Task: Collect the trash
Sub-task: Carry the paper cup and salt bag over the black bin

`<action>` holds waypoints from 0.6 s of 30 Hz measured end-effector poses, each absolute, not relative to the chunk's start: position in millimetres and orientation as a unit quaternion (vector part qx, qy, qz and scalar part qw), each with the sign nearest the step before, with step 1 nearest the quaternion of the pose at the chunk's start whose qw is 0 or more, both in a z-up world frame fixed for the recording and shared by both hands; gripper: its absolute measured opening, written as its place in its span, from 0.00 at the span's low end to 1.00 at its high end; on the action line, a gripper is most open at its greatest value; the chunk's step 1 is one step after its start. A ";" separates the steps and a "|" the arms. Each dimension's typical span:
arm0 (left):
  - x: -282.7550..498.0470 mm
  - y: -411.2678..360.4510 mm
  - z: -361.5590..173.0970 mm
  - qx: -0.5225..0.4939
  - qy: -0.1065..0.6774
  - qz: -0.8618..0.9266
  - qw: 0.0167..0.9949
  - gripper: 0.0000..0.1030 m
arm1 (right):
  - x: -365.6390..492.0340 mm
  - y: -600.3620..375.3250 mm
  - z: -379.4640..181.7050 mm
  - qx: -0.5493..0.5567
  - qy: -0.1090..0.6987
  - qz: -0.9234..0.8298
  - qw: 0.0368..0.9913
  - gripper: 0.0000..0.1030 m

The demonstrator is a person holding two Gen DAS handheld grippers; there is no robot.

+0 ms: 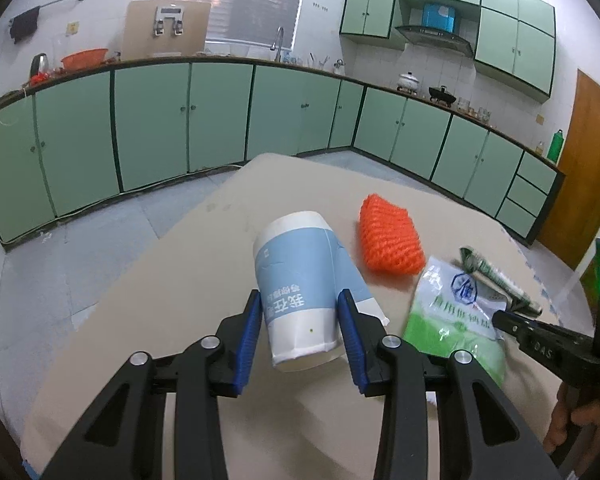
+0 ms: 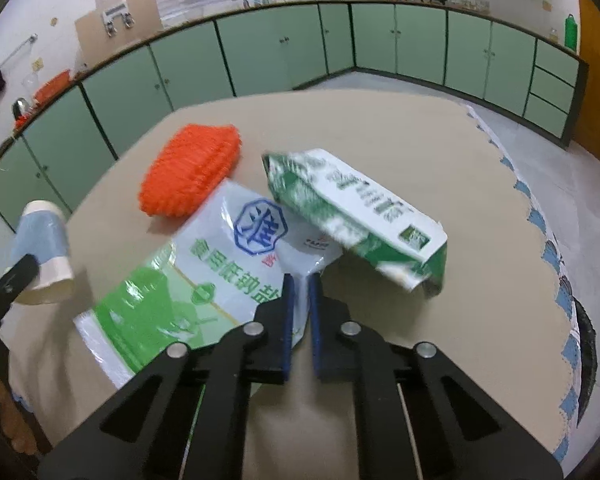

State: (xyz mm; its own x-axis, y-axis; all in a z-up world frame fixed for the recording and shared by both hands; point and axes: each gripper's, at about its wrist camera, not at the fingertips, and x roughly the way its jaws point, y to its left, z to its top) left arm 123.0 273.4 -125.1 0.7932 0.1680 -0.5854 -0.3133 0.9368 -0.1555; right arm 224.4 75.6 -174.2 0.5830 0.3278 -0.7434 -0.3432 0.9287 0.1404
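My left gripper [image 1: 298, 300] is shut on a blue-and-white paper cup [image 1: 300, 280] and holds it tilted above the beige table [image 1: 160, 280]; the cup also shows in the right wrist view [image 2: 42, 248]. My right gripper [image 2: 300, 280] is shut on the edge of a green-and-white plastic salt bag [image 2: 204, 264], also seen in the left wrist view [image 1: 452, 312]. A green-and-white carton [image 2: 356, 216] lies partly on the bag's far corner. An orange mesh net [image 2: 192, 168] lies on the table behind the bag, and shows in the left wrist view [image 1: 392, 236].
The table [image 2: 440, 140] stands in a kitchen with green cabinets [image 1: 180, 120] along the far walls. A wooden door [image 1: 580, 168] is at the right. Grey floor [image 1: 80, 248] surrounds the table.
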 end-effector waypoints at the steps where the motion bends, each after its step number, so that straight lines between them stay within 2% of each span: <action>1: 123.6 272.2 -123.0 -0.124 0.293 0.125 0.940 0.37 | 222.0 75.8 -171.3 -0.010 0.413 0.192 0.890 0.05; 18: 108.9 214.9 -89.6 -0.094 0.280 0.075 0.952 0.37 | 156.6 40.2 -92.0 -0.016 0.345 0.224 0.911 0.03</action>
